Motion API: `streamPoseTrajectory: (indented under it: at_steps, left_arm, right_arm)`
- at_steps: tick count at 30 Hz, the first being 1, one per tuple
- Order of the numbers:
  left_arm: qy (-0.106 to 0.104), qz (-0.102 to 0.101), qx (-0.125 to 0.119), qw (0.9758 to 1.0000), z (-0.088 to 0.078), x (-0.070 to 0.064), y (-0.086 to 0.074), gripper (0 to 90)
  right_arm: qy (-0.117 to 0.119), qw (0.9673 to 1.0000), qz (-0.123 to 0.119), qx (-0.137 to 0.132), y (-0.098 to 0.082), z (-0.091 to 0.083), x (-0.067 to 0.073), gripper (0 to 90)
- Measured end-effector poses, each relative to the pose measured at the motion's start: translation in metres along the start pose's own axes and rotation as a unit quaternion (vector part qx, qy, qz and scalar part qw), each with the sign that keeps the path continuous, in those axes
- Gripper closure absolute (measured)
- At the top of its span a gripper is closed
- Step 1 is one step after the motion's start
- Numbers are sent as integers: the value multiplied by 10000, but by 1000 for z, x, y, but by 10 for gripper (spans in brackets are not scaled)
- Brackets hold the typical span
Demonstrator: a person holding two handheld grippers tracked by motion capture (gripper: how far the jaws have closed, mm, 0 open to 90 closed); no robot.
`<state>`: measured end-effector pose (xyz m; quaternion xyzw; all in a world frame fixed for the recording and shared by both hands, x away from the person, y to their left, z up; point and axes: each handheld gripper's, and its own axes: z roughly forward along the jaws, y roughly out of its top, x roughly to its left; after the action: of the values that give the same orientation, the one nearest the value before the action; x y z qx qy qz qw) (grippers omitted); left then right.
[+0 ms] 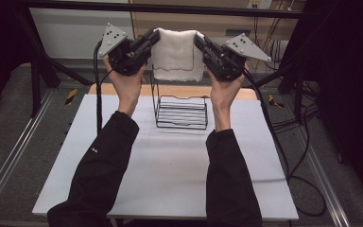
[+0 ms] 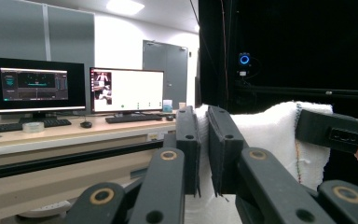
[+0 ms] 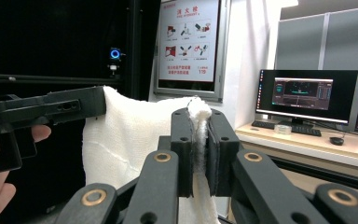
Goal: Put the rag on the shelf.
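Observation:
A white towel [image 1: 177, 54] hangs stretched between both grippers, held high above a black wire rack [image 1: 180, 111] that stands on the white table [image 1: 170, 161]. My left gripper [image 1: 155, 36] is shut on the towel's upper left corner, and my right gripper [image 1: 199, 39] is shut on its upper right corner. In the left gripper view my left gripper [image 2: 204, 144] pinches a fold of the towel [image 2: 270, 135], with the other gripper beyond it. In the right gripper view my right gripper [image 3: 199, 149] clamps the towel's [image 3: 126, 140] edge.
The rack stands near the table's far edge, directly below the towel. A black frame bar [image 1: 160, 8] runs across just behind the grippers. Cables [image 1: 283, 151] trail off the table's right side. A desk with monitors [image 2: 126, 89] lies beyond the work area.

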<state>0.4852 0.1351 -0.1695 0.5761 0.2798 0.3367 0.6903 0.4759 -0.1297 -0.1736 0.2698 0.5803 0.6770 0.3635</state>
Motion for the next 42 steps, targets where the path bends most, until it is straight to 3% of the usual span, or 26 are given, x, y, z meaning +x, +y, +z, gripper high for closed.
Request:
streamPoseTrajectory:
  at_steps: [9, 18, 25, 33, 42]
  left_arm:
    - [32, -90, 61, 9999, 14, 9, -3, 831]
    - [113, -7, 204, 9997, 27, 16, -7, 831]
    - [119, -101, 211, 9997, 35, 21, -8, 831]
    - [65, -108, 296, 9995, 38, 24, -17, 831]
    - [45, -88, 423, 9991, 39, 26, -27, 831]
  right_arm:
    - [-43, 9999, 58, 85, -2, 12, -10, 835]
    - [-109, 9996, 115, 228, -8, 24, -19, 834]
    - [-106, 9995, 156, 246, -9, 31, -24, 835]
    - [-130, 9993, 125, 334, -15, 35, -29, 834]
    - [-113, 9985, 272, 454, -27, 35, -33, 834]
